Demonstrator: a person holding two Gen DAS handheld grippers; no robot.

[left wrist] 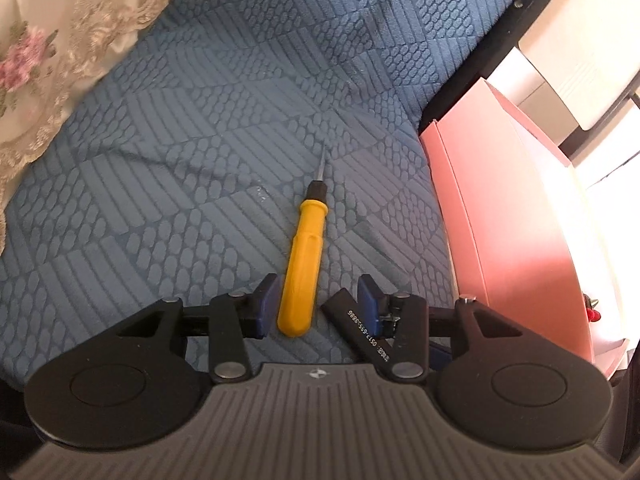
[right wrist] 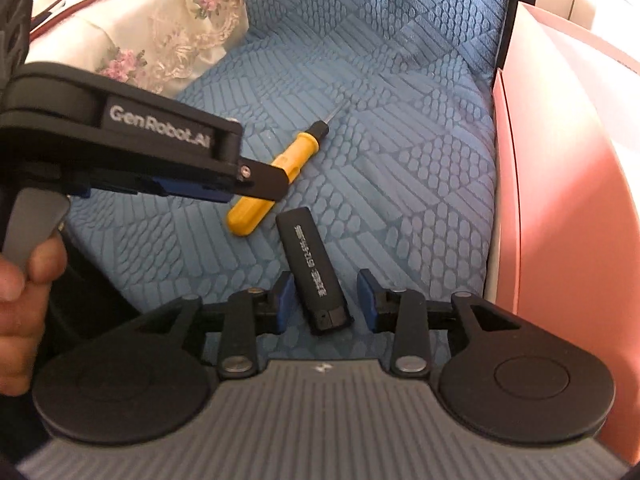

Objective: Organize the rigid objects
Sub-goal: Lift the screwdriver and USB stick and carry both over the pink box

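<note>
A yellow-handled screwdriver [left wrist: 302, 256] lies on the blue quilted cushion [left wrist: 200, 120], tip pointing away. My left gripper [left wrist: 318, 300] is open, its jaws on either side of the handle's butt end without touching it. A black lighter [left wrist: 362, 328] with white print lies partly under its right finger. In the right wrist view the lighter [right wrist: 314, 270] lies between the jaws of my open right gripper [right wrist: 328, 300], apart from both pads. The screwdriver [right wrist: 276, 176] lies beyond it, partly hidden by the left gripper [right wrist: 256, 188], which hovers over it.
A pink box [left wrist: 512, 224] stands open at the cushion's right edge and also shows in the right wrist view [right wrist: 568, 200]. A floral lace pillow [left wrist: 52, 52] lies at the far left. A hand [right wrist: 24, 280] holds the left gripper's handle.
</note>
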